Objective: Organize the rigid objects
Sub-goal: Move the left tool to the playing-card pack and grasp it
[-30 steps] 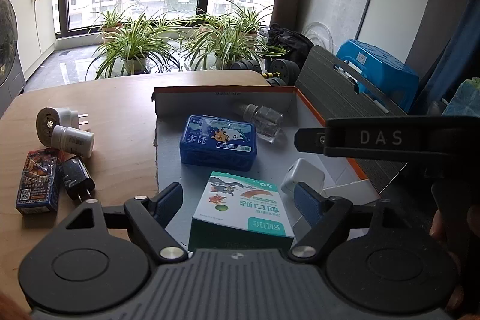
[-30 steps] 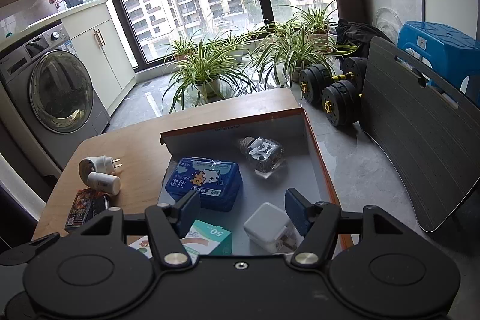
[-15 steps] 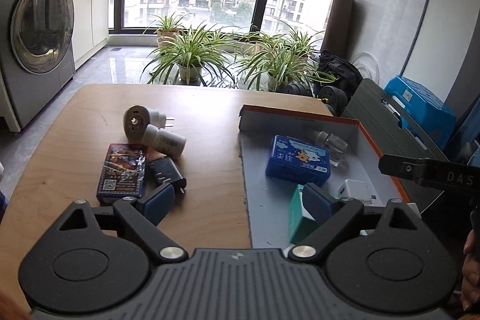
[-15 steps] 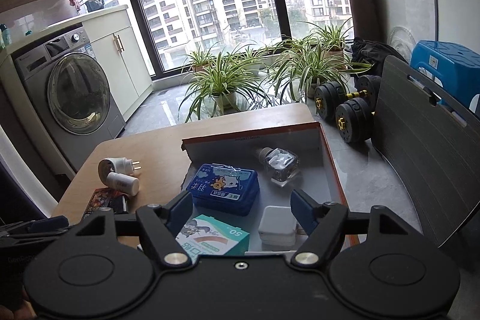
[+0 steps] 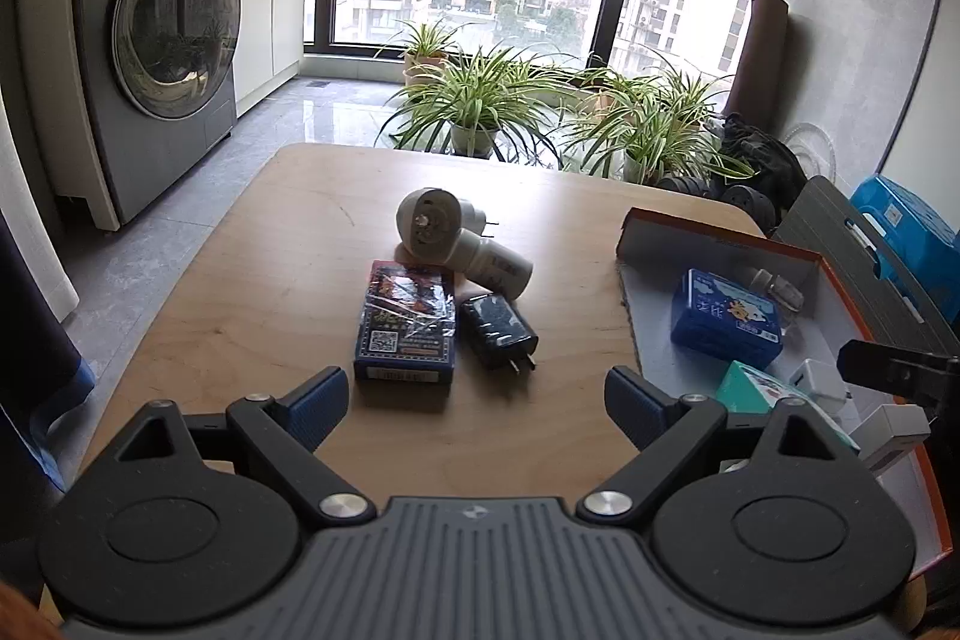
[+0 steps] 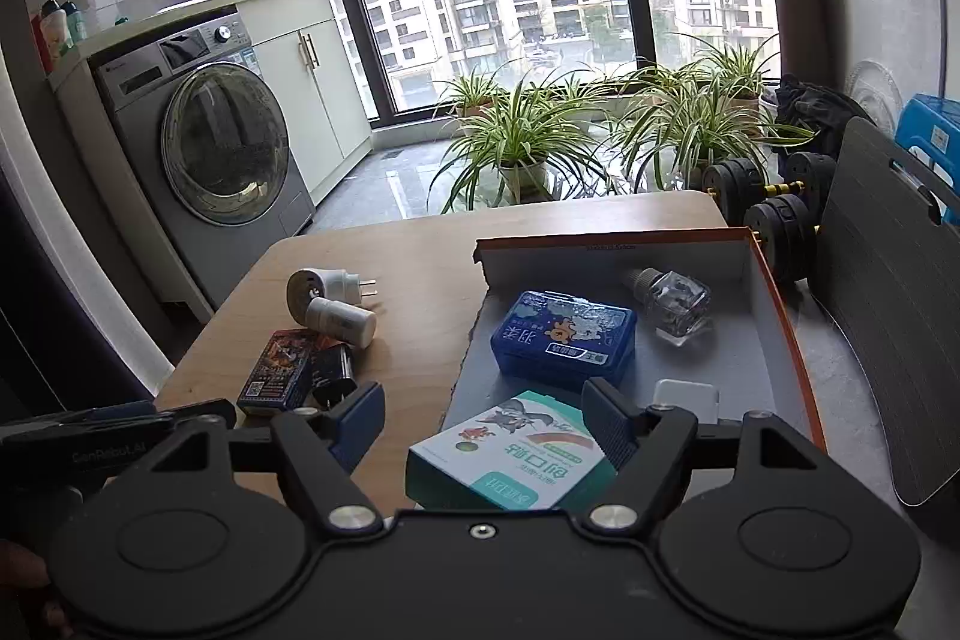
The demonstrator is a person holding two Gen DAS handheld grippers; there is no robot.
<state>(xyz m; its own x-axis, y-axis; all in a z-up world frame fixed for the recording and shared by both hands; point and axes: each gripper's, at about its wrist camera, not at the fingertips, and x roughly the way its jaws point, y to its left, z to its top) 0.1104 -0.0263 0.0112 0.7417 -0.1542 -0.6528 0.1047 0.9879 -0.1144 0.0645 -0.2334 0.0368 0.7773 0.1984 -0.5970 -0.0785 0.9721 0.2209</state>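
On the wooden table [image 5: 288,244] lie a card box [image 5: 405,325], a black charger [image 5: 497,332] and a white plug device [image 5: 447,239]. My left gripper [image 5: 476,407] is open and empty, just short of the card box. An orange-rimmed cardboard tray [image 6: 774,292] holds a blue tin [image 6: 564,337], a glass bottle [image 6: 675,301], a teal bandage box [image 6: 516,451] and a white charger [image 6: 684,397]. My right gripper [image 6: 483,427] is open and empty over the tray's near left edge, above the bandage box.
A washing machine [image 5: 159,40] stands at the left. Potted plants [image 5: 480,100] line the window behind the table. Dumbbells [image 6: 774,202], a grey board [image 6: 888,280] and a blue stool [image 5: 912,226] sit on the floor at the right.
My left gripper has swung left, from over the tray to over the loose items on the table. My right gripper has pulled back and shifted left a little. Both stay open.
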